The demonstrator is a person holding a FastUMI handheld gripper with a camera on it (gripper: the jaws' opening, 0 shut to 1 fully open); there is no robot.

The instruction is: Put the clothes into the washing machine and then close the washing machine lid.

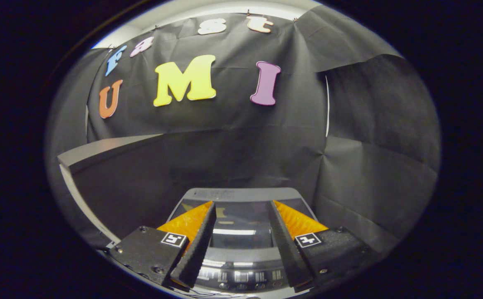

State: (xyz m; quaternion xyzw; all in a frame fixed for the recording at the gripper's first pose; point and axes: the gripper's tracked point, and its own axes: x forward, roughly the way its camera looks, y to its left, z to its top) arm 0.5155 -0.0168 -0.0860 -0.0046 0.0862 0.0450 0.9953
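Note:
The washing machine (241,194) sits below and just ahead of my fingers, seen from above. Its dark glossy lid (241,226) lies flat and closed, mirroring the wall behind. A grey control panel (241,275) with small buttons runs along the near edge, between and under the fingers. My gripper (241,205) hovers over the lid, open, with a wide gap and nothing between its orange and black fingers (191,224). No clothes are visible.
Black cloth covers the booth's back and right walls. A grey ledge (108,148) with a pale edge runs along the left side, next to the machine.

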